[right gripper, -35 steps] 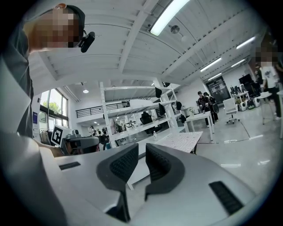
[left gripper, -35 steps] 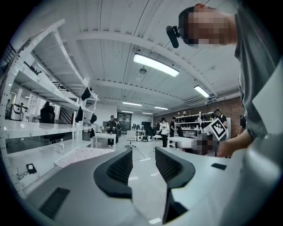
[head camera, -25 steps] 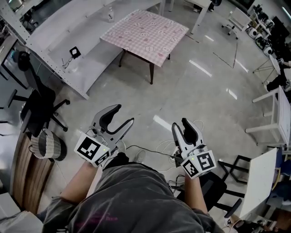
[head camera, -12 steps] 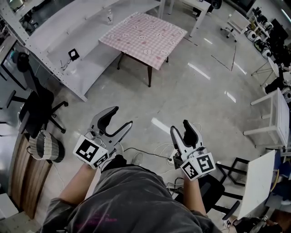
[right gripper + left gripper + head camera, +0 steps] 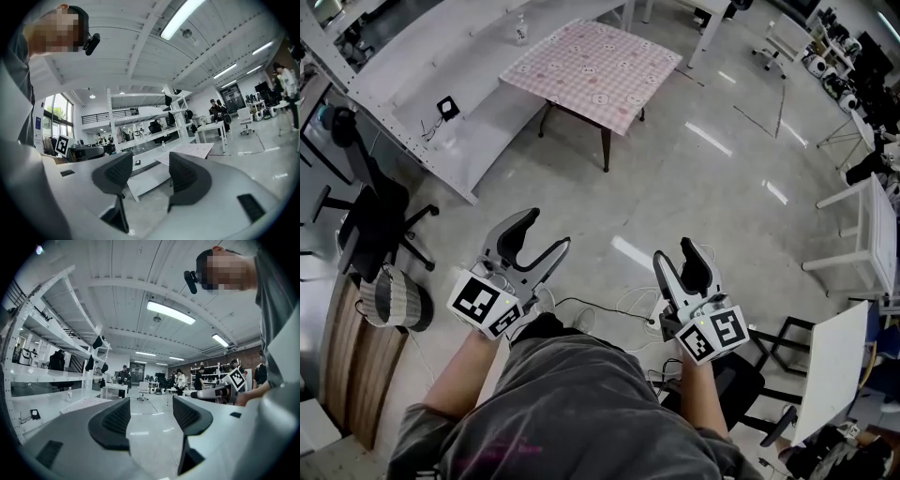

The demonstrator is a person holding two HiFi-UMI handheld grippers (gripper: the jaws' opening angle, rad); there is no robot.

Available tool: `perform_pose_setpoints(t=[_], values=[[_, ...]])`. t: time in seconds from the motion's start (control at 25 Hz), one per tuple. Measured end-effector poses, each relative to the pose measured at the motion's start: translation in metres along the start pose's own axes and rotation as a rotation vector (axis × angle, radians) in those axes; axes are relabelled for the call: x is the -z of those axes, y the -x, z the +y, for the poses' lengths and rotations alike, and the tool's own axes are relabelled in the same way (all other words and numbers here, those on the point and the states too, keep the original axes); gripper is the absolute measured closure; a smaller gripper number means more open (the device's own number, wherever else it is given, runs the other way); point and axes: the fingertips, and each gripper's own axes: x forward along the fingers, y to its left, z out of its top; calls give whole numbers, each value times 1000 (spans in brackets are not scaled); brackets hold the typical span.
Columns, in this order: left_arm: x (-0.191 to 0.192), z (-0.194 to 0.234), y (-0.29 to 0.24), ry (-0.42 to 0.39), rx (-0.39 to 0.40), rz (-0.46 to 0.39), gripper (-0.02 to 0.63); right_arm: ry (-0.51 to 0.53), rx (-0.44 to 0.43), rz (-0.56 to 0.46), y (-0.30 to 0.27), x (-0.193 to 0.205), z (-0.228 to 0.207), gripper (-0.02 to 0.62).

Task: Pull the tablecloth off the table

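Observation:
A pink checked tablecloth (image 5: 595, 61) covers a small dark-legged table (image 5: 605, 150) far ahead across the floor. It also shows as a pale patterned sheet in the left gripper view (image 5: 84, 404) and in the right gripper view (image 5: 192, 150). My left gripper (image 5: 542, 234) and right gripper (image 5: 675, 255) are held close to my body, well short of the table. Both are open with nothing between the jaws, as the left gripper (image 5: 151, 413) and right gripper (image 5: 149, 176) show in their own views.
A long white workbench with shelving (image 5: 412, 103) runs along the left, right beside the table. A black office chair (image 5: 380, 225) and a woven basket (image 5: 394, 300) stand at my left. Cables (image 5: 619, 314) lie on the floor by my feet. White tables (image 5: 881, 234) stand right.
Both grippers' jaws have spread wider than before. The hands have stayed near my body, and the table has drifted slightly up in the head view.

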Motion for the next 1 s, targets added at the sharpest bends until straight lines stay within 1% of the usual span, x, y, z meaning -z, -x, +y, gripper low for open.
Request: perform_pose_setpoints(t=[0.2, 0.52, 0.76, 1.0], values=[[-1, 3, -2, 1, -2, -6, 333, -5, -4, 11, -3, 4, 0, 370], [3, 15, -13, 8, -5, 1, 333, -8, 2, 19, -15, 6, -13, 371], [3, 37, -37, 5, 3, -7, 333, -7, 3, 17, -40, 5, -29, 371], [8, 69, -70, 18, 7, -7, 333, -4, 12, 32, -76, 4, -53, 371]])
